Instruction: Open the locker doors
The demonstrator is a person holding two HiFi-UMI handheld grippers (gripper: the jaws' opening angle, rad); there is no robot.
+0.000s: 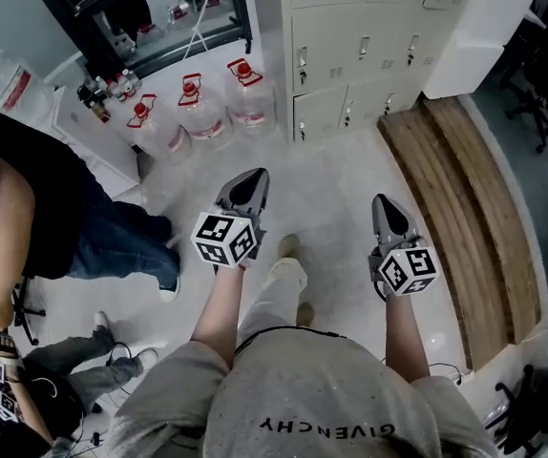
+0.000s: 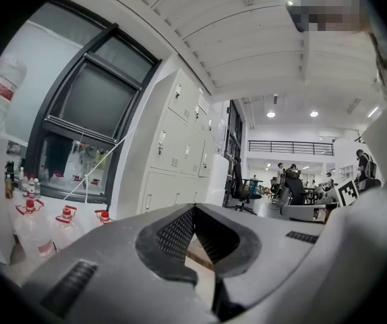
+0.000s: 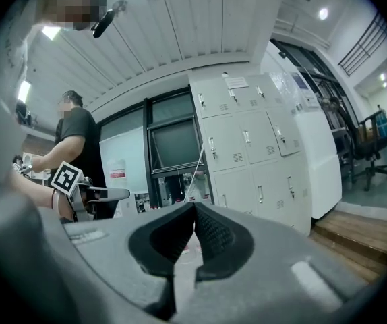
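Both grippers are held out in front at about waist height, nothing in either. Left gripper has its fingers together, tips meeting with only floor showing in the gap behind them. Right gripper is the same: fingers closed tip to tip, empty.

Lockers are a grey bank straight ahead, well apart from both grippers. Both noses point roughly at it, the left one angled slightly right. Every locker door in view sits flush, with handles on the door edges. The left gripper view sees the bank at an angle; the right gripper view sees it nearly face on.

Around it:
- Three water jugs with red caps stand on the floor just left of the bank's bottom corner, under the dark-framed window.
- Small bottles sit on a white counter further left.
- A white cabinet stands just right of the bank.
- A wooden platform runs from the bank's lower right corner back along the right gripper's side.
- Another person, in black top and jeans, stands at the left and holds a marker-cube gripper, seen in the right gripper view.
- An office chair stands on the platform side, beyond the white cabinet.

Grey floor lies between the gripper noses and the bank.
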